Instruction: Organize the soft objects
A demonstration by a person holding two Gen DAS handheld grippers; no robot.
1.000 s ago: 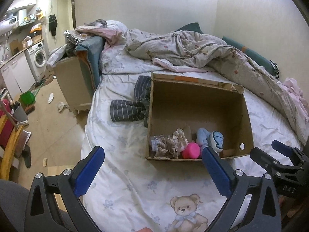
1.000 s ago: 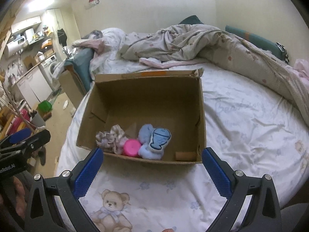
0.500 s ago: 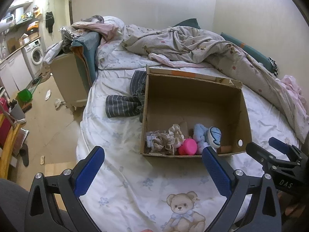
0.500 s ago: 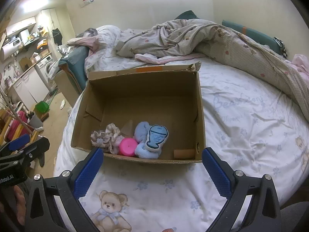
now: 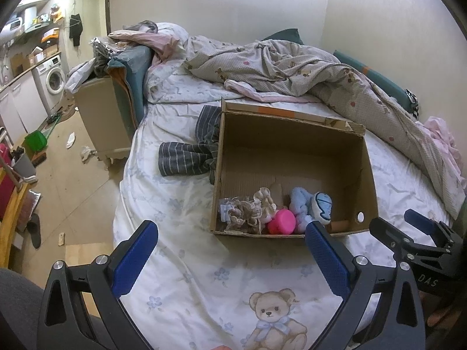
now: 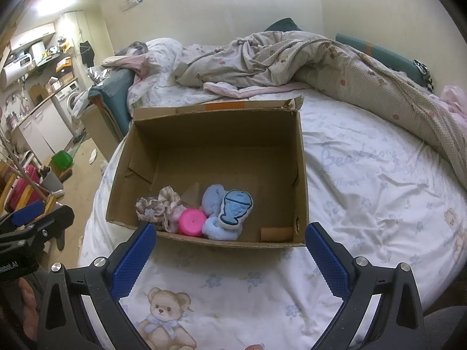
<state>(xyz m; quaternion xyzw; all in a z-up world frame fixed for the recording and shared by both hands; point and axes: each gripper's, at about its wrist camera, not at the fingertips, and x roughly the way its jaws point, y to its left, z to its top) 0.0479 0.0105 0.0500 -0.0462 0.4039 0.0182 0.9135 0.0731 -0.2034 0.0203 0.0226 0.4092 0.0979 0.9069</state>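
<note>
At twelve o'clock from my right gripper (image 6: 226,255), fingers spread wide and empty, the cardboard box (image 6: 300,175) holds the soft toys (image 6: 216,213) against its near wall. My left gripper (image 5: 230,253), equally agape, sits farther left; the box lies at one o'clock.

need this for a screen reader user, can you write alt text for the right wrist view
An open cardboard box sits on a bed, holding a frilly fabric scrunchie, a pink round object and a blue plush toy against its near wall. The open, empty right gripper hovers just short of the box, with a rumpled quilt behind.
</note>
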